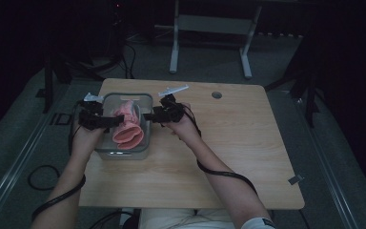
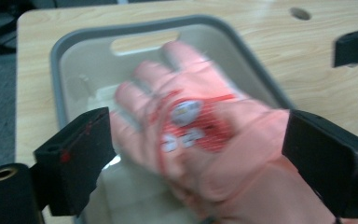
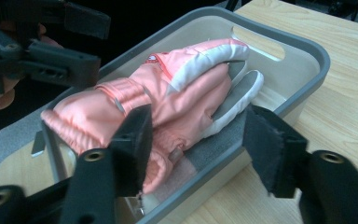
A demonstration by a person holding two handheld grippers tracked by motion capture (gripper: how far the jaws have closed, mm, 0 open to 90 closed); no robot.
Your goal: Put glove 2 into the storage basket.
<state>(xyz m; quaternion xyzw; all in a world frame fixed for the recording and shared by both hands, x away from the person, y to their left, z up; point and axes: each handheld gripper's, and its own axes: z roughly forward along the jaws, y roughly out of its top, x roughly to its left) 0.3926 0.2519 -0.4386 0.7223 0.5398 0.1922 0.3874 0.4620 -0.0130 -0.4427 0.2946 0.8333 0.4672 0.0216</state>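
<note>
Your left hand-held gripper (image 1: 106, 120) comes in over the left rim of the grey bin (image 1: 145, 98), with your forearm stretched forward from the near edge of the surface (image 1: 248, 143). Your right hand-held gripper (image 1: 148, 116) reaches in from the right rim. The pink glove (image 1: 127, 126) lies in the bin, puffy, with white and grey fingers. Both hand-held grippers stand open. The glove sits between the jaws of each, but none of them press on it.
</note>
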